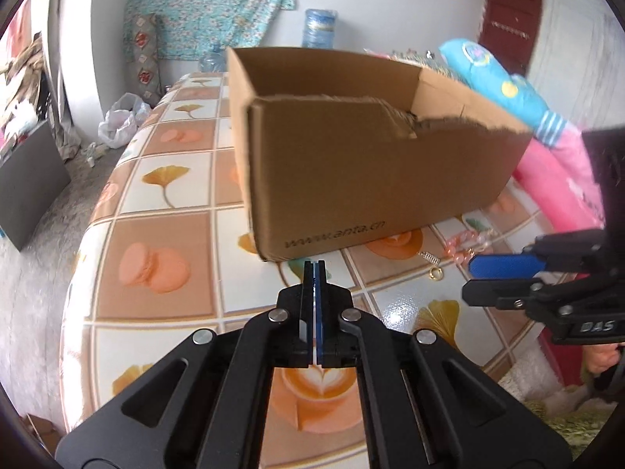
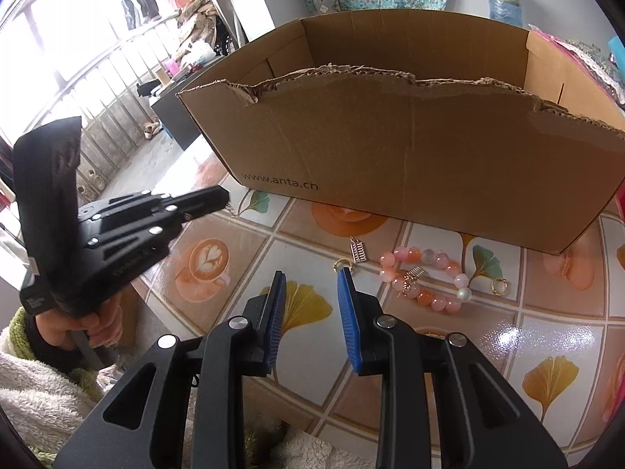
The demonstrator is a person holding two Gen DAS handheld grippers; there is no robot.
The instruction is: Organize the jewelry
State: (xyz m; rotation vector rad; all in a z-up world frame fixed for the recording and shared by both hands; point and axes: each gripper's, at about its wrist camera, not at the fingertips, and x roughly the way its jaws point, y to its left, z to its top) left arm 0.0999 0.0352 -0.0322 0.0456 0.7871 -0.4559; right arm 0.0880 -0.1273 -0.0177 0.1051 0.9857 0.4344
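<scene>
We look down along two hand-held grippers at a table [image 2: 547, 332] covered in a glossy tile-and-leaf print. A torn-edged cardboard box [image 2: 410, 148] stands open-topped at the far side, its long wall running left to right across both views. The jewelry lies on the table just in front of that wall: a pink bead bracelet [image 2: 425, 277] stretched left to right, a small gold abacus charm [image 2: 360, 252] to its left, a gold ring [image 2: 342, 264] nearer us, and a second gold ring [image 2: 499, 285] at the bracelet's right end. Our right gripper [image 2: 312, 277] is released, jaws partly apart with nothing between them, and the near ring sits just beyond its right fingertip, touching or almost touching; we cannot tell which. Our left gripper [image 1: 314, 269] is clenched on nothing, off to the left by the box's near corner, clearly farther from the pieces. We judge the right hand best placed to pick up, with a lift over the jagged rim into the box to follow. Open tabletop surrounds the pieces on the near side
</scene>
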